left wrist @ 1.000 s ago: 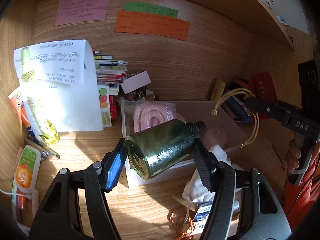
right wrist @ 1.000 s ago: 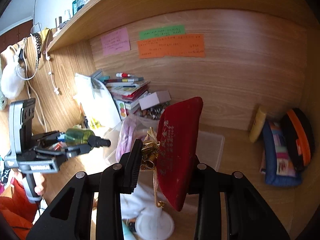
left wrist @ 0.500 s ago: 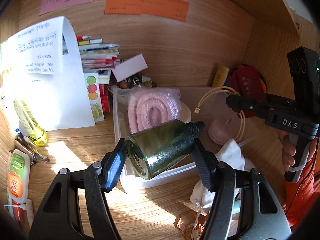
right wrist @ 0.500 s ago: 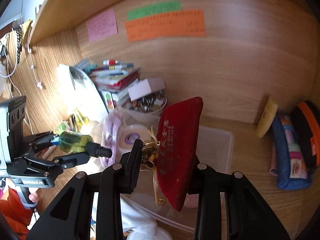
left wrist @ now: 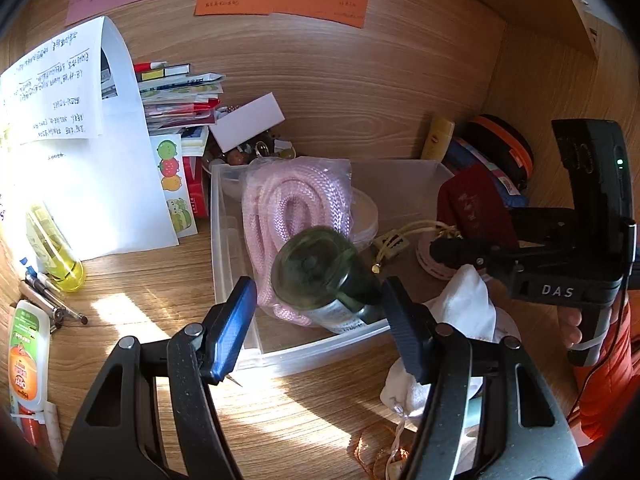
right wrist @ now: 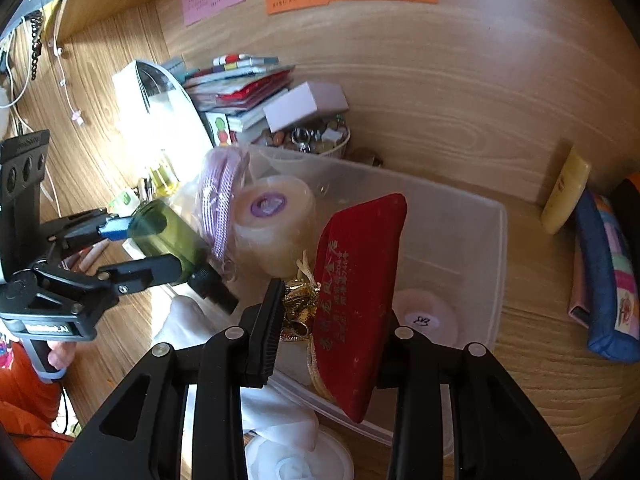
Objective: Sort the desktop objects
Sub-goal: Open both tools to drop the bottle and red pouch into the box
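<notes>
My left gripper is open over the near left corner of the clear plastic box. The green glass bottle tips cap-down between its fingers, leaning on the bagged pink rope; it touches the right finger, the left finger stands off. The bottle also shows in the right wrist view. My right gripper is shut on a red velvet pouch with gold tassels, held over the box. The pouch shows in the left wrist view.
The box holds a tape roll and a round pink case. White cloth lies at its near right corner. Books, white paper and a bead bowl stand behind. Pencil cases lie right.
Both grippers moved forward and down over the box. My left gripper opened and the green bottle tipped cap-down into the box. The right gripper lowered the red pouch toward the box.
</notes>
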The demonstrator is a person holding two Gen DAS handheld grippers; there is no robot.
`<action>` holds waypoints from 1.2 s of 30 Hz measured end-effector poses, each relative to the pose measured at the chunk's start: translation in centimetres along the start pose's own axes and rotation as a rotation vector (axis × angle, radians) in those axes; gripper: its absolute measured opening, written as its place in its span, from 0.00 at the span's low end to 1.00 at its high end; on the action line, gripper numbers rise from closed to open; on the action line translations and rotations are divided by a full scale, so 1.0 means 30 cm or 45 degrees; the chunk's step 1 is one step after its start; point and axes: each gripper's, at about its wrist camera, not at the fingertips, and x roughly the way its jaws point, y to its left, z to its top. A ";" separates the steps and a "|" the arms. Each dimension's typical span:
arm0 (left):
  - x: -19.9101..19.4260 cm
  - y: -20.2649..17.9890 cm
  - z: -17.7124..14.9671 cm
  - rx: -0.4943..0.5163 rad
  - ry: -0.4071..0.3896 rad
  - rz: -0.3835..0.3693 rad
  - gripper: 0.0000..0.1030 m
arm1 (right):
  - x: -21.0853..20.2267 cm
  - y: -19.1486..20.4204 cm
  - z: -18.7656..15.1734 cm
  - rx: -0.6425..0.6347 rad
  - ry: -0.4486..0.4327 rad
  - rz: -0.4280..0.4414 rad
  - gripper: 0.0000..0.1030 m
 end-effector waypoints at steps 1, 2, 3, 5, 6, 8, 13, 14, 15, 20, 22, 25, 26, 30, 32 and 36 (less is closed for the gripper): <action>0.000 -0.001 0.000 0.001 -0.001 0.000 0.62 | 0.003 -0.001 -0.001 0.000 0.007 0.004 0.30; 0.000 -0.001 -0.001 0.002 -0.002 0.000 0.62 | 0.008 -0.001 -0.003 -0.001 0.017 0.007 0.30; 0.002 -0.001 0.000 0.001 -0.002 0.001 0.62 | 0.011 0.002 -0.005 -0.005 0.024 0.009 0.30; 0.001 -0.001 0.000 0.003 -0.001 0.001 0.62 | 0.019 0.006 -0.006 -0.013 0.038 0.010 0.30; 0.002 -0.003 0.000 0.000 -0.001 0.002 0.62 | 0.020 0.009 -0.007 -0.016 0.041 0.008 0.30; 0.001 -0.002 0.000 -0.003 0.003 -0.005 0.63 | 0.022 0.013 -0.008 -0.026 0.049 0.004 0.30; -0.006 0.001 0.000 -0.019 0.012 -0.028 0.67 | 0.025 0.001 -0.003 0.001 0.065 -0.002 0.35; -0.008 0.001 -0.001 -0.021 0.014 -0.030 0.67 | 0.024 -0.004 -0.003 0.010 0.065 -0.007 0.39; -0.011 0.000 -0.001 -0.023 0.015 -0.031 0.67 | 0.019 -0.010 -0.003 0.020 0.058 -0.009 0.44; -0.022 -0.009 -0.004 -0.033 0.023 -0.034 0.68 | -0.025 -0.013 -0.006 0.023 0.010 -0.037 0.52; -0.028 -0.012 -0.007 -0.038 0.022 -0.034 0.71 | -0.047 -0.012 -0.009 0.017 -0.012 -0.061 0.55; -0.044 -0.017 -0.011 -0.039 0.008 -0.027 0.71 | -0.082 -0.012 -0.020 0.047 -0.061 -0.129 0.63; -0.051 -0.019 -0.012 -0.040 0.003 -0.024 0.72 | -0.092 -0.012 -0.025 0.048 -0.072 -0.138 0.65; -0.084 -0.025 -0.018 -0.047 -0.032 0.000 0.85 | -0.126 -0.012 -0.049 0.056 -0.090 -0.152 0.66; -0.103 -0.028 -0.024 -0.051 -0.051 0.013 0.88 | -0.139 -0.012 -0.062 0.062 -0.093 -0.147 0.66; -0.128 -0.039 -0.041 -0.043 -0.051 0.031 0.91 | -0.175 -0.008 -0.103 0.076 -0.100 -0.137 0.67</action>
